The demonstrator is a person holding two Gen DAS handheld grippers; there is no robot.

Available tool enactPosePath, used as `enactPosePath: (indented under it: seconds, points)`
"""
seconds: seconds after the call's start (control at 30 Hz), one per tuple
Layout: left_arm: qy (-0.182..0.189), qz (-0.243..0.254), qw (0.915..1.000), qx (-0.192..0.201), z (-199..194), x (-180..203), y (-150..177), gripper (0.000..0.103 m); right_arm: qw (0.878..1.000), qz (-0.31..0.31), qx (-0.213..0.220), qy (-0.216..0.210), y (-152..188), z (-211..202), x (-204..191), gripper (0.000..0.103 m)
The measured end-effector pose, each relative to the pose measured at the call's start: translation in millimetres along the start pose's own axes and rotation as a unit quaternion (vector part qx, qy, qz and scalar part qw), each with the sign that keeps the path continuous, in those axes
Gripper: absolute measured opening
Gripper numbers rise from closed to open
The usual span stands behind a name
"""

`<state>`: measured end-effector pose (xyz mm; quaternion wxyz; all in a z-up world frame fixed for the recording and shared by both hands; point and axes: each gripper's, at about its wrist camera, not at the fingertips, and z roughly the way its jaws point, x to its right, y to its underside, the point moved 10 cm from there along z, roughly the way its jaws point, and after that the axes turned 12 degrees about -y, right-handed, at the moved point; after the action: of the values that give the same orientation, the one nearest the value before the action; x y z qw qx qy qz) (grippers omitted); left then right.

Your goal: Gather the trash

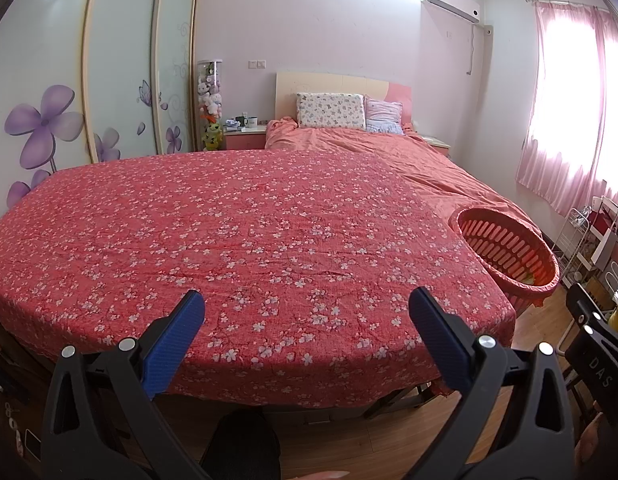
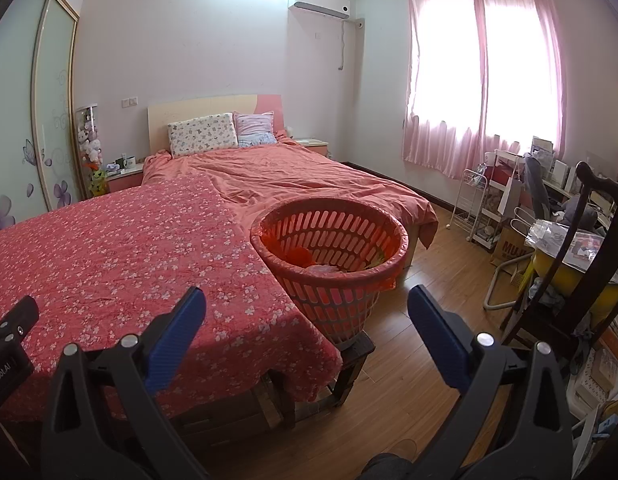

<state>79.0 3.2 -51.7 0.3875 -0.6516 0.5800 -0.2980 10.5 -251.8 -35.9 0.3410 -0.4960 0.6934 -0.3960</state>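
Note:
A red slotted plastic basket (image 2: 333,248) stands on a dark stool at the right corner of a table under a red flowered cloth (image 2: 121,256). Crumpled scraps, one orange and one pale, lie in its bottom. In the left wrist view the same basket (image 1: 509,252) is at the far right, with the cloth (image 1: 237,240) filling the middle. My left gripper (image 1: 307,308) is open above the cloth's near edge, nothing between its blue pads. My right gripper (image 2: 307,306) is open in front of the basket, also holding nothing. No loose trash shows on the cloth.
A bed with an orange-pink duvet (image 2: 293,180) and pillows lies beyond the table. A dark wooden chair (image 2: 569,264), a cluttered desk and a white wire rack (image 2: 477,204) crowd the right side. Wood floor (image 2: 421,344) runs between basket and chair. A wardrobe (image 1: 109,80) lines the left wall.

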Motion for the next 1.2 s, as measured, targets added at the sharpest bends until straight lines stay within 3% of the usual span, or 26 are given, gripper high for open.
enactPosePath:
  seconds: [1.2]
  points:
    - [0.001,0.001,1.0000,-0.001,-1.9,1.7,0.5,0.101,1.000,0.000,-0.002,-0.001,1.6,0.4,-0.8,0.099]
